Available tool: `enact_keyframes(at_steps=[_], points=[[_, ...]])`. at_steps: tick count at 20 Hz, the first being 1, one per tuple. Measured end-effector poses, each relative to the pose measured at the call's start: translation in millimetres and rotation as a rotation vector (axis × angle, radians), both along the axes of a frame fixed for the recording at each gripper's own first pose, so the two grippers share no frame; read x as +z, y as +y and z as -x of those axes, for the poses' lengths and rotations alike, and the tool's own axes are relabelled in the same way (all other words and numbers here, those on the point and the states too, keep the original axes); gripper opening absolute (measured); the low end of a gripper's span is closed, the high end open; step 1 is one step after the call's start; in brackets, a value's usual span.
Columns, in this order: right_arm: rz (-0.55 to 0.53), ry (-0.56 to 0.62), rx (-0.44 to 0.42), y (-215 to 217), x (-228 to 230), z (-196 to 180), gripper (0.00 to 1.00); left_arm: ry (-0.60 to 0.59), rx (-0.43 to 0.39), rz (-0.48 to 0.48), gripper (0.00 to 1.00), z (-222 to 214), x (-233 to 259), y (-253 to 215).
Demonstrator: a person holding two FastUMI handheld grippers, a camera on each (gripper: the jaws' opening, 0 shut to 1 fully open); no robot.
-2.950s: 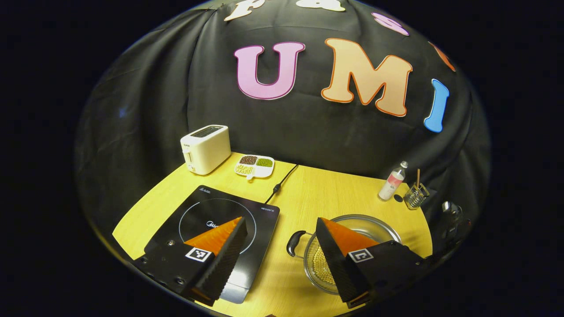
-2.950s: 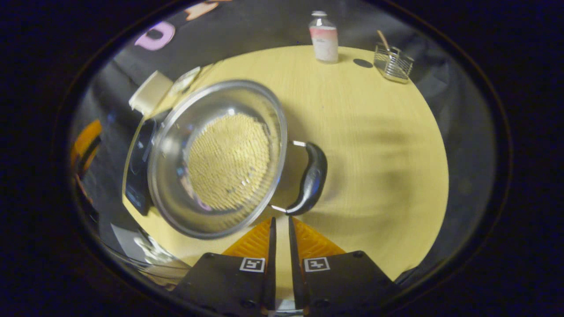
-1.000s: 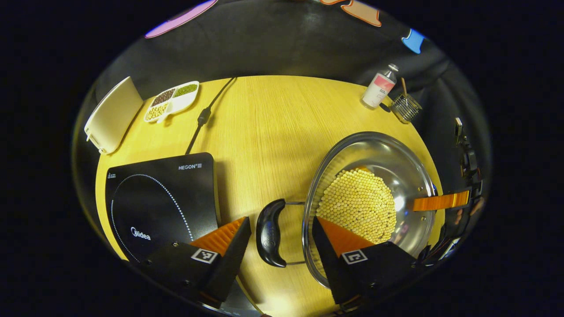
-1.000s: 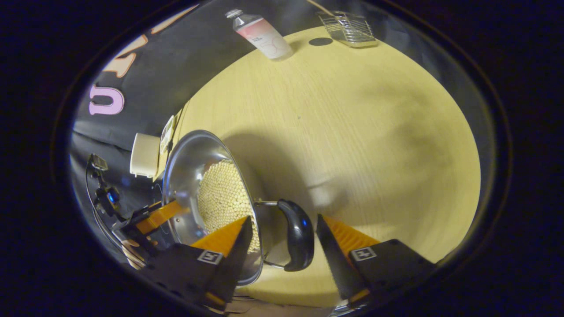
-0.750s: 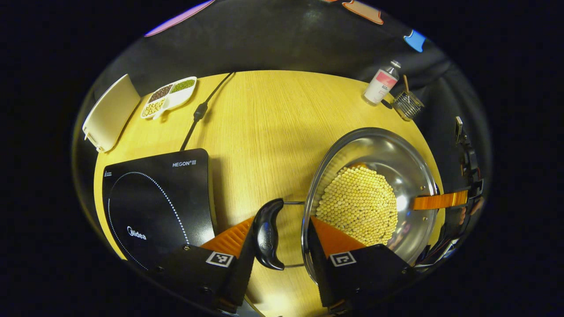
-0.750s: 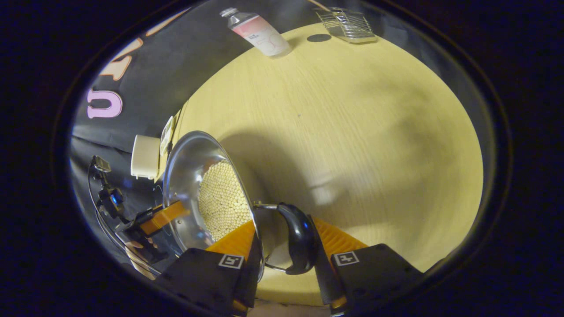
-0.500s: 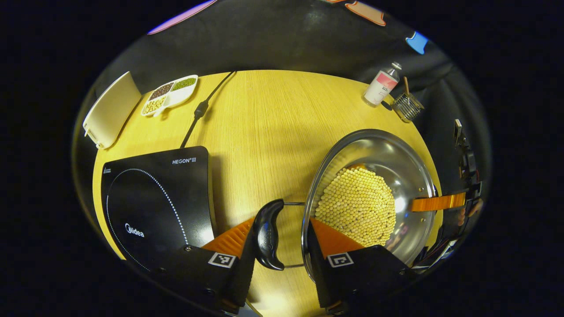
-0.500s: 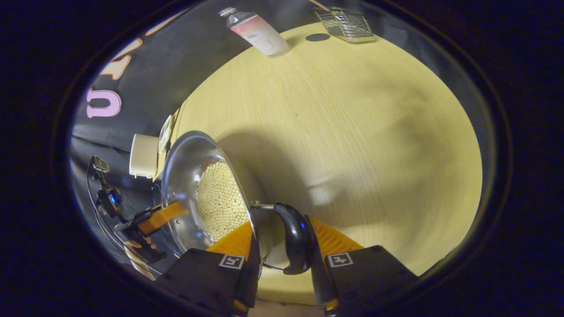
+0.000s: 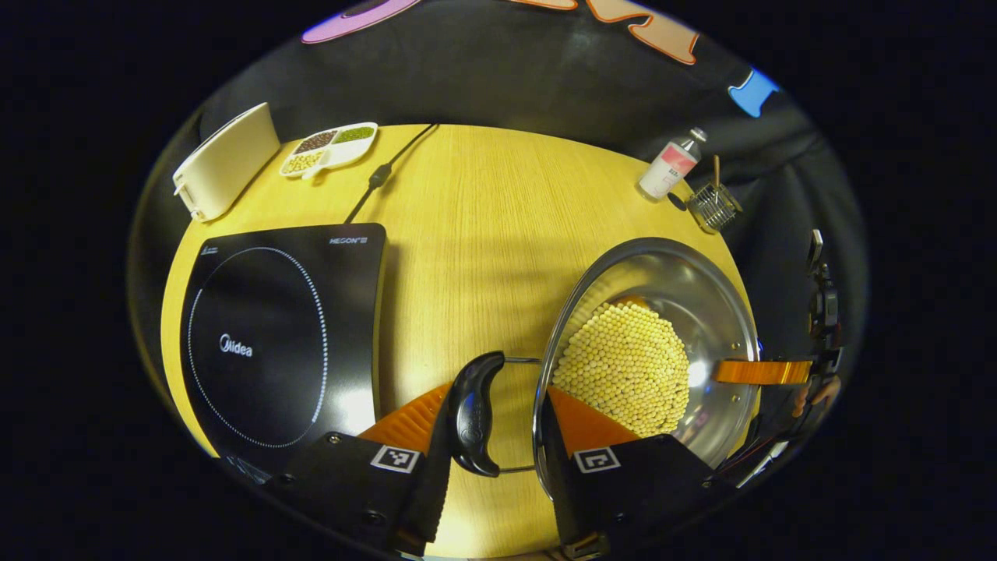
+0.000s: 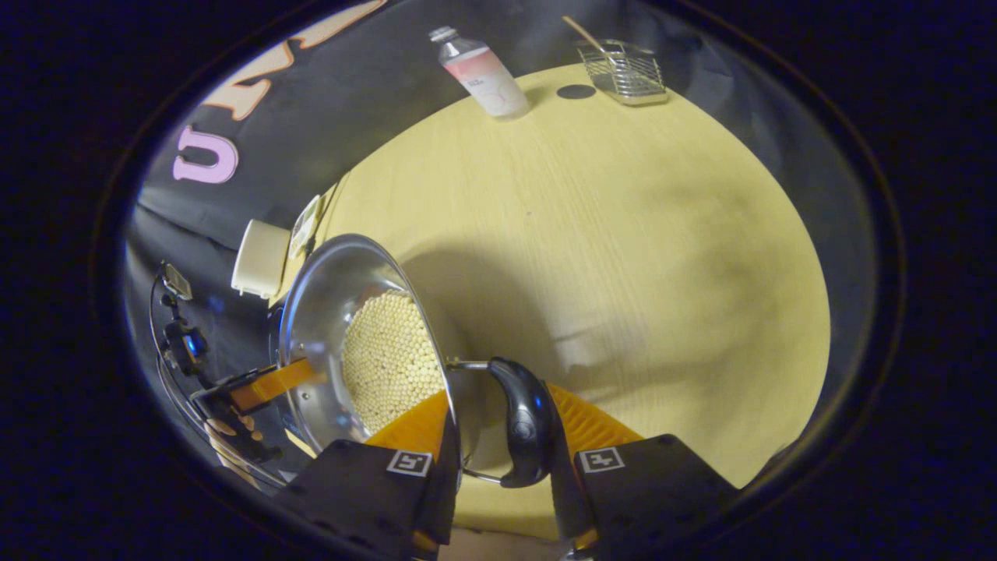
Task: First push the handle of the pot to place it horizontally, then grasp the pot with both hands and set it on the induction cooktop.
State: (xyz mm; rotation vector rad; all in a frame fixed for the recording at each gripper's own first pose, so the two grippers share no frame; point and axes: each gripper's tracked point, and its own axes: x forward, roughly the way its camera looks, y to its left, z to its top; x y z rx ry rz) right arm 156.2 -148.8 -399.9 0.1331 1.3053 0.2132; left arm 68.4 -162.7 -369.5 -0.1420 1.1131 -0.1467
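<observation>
My left gripper [image 9: 489, 448] and right gripper [image 10: 498, 460] each pinch a black side handle [image 9: 472, 413] of the steel pot [image 9: 701, 288] of yellow beans, right of the induction cooktop [image 9: 273, 327].

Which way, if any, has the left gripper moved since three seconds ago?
Yes: left gripper went right, off the induction cooktop, and clamped the pot handle.

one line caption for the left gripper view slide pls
Left gripper closed around black handle of bean-filled steel pot, black induction cooktop alongside.
</observation>
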Motion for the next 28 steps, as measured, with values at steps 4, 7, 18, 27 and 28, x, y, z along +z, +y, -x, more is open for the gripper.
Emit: enact_keyframes(at_steps=[4, 7, 18, 27, 28], points=[[0.004, -0.029, 0.026, 2, -3, -2, 0.54, -0.016, 0.029, -0.007, 0.58, 22, 21, 13], [0.015, -0.047, 0.042, 3, -5, -4, 0.54, -0.014, 0.044, -0.019, 0.6, 39, 32, 32], [0.017, -0.078, 0.033, 9, -10, -2, 0.54, -0.024, 0.032, -0.008, 0.57, 78, 62, 165], [0.004, -0.072, 0.015, 4, -7, -5, 0.47, -0.046, 0.028, -0.054, 0.57, 78, 65, 291], [0.005, -0.073, 0.015, 3, -7, -6, 0.47, -0.051, 0.029, -0.058, 0.58, 76, 64, 302]])
